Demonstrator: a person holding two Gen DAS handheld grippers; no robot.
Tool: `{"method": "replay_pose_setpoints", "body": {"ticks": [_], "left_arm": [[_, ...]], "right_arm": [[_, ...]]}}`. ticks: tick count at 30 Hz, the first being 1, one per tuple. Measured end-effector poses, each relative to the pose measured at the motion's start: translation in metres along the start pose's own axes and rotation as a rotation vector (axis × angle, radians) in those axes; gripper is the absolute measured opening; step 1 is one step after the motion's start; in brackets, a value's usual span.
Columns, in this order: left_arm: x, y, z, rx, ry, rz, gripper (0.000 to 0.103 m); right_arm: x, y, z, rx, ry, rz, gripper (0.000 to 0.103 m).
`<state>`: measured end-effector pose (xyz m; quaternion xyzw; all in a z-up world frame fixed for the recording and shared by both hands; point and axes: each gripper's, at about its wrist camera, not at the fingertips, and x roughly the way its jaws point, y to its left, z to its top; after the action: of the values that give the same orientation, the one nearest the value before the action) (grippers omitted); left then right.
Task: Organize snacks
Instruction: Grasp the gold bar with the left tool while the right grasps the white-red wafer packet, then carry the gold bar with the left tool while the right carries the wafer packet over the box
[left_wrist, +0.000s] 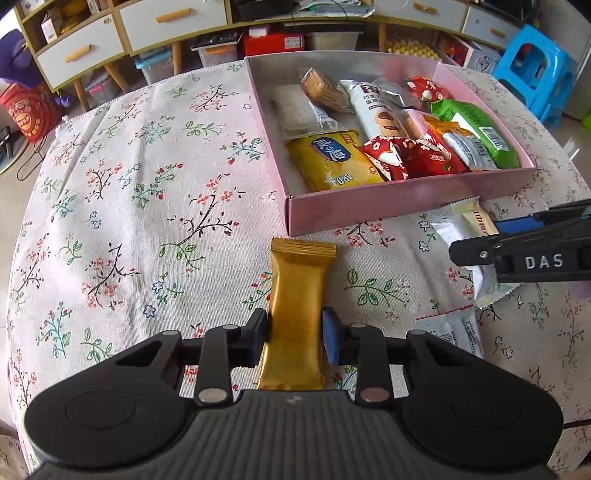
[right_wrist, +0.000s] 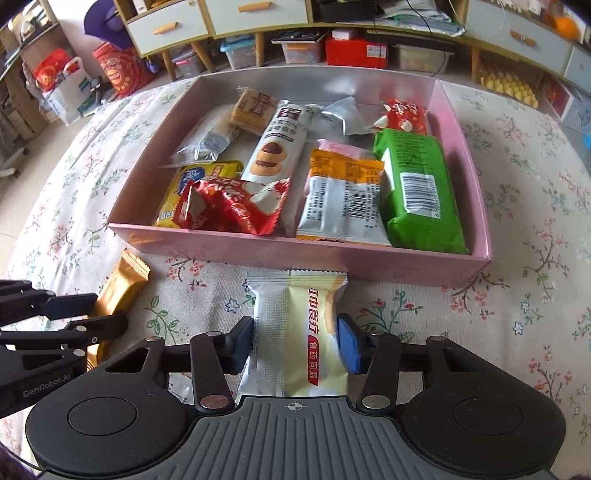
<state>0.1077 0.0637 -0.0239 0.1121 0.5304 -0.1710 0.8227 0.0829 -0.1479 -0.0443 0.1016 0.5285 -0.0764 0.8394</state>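
Left wrist view: the left gripper (left_wrist: 294, 334) pinches the gold bar (left_wrist: 297, 314) near its rear end, so the long front could droop and catch the wall of the pink box (left_wrist: 406, 201) ahead.

Right wrist view: the right gripper (right_wrist: 295, 345) clamps the white packet (right_wrist: 299, 332) (puffy, likely slippery), just before the box; it may slip out.

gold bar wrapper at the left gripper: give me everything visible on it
The gold snack bar is a long, narrow packet in shiny metallic gold foil with crimped, ribbed end seals. No print shows on its upper face. It lies flat on the floral tablecloth, its far end pointing at the pink box but stopping short of it. The left gripper straddles its near half, fingers against both long edges. It looks sealed and uncrushed.
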Motion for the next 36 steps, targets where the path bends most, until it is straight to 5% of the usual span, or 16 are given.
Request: {"method": "replay_pose_setpoints", "body": {"ticks": [36], "left_arm": [[-0.041,0.019,0.011,-0.2,-0.092,-0.116,0.028]], "right_arm": [[-0.058,-0.073,0.002,0.24,-0.055,0.186,0.046]]}}
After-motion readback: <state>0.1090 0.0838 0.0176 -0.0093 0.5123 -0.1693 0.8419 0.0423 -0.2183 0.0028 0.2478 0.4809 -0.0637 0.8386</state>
